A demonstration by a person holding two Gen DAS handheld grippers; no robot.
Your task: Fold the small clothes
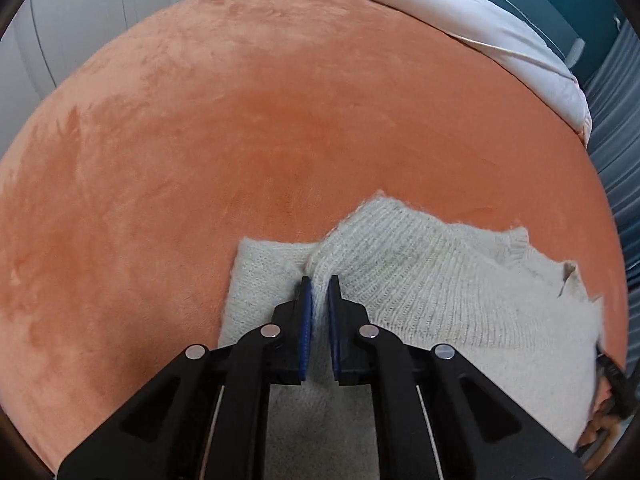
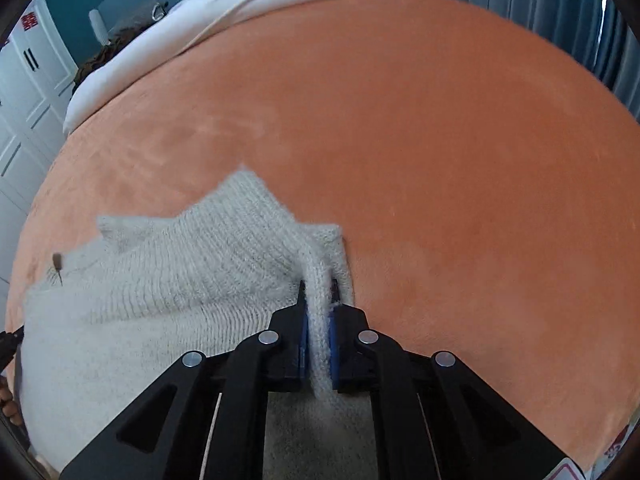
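Note:
A small cream knitted sweater lies on an orange plush blanket. My left gripper is shut on a raised fold of the sweater near its left edge. In the right wrist view the same sweater spreads to the left. My right gripper is shut on a bunched ridge of knit at the sweater's right edge, and the cloth runs back between the blue pads. A small tag sticks up at the collar.
The orange blanket covers a bed. A white duvet lies along its far side, also in the right wrist view. White cupboard doors, a teal wall and grey-blue curtains stand beyond.

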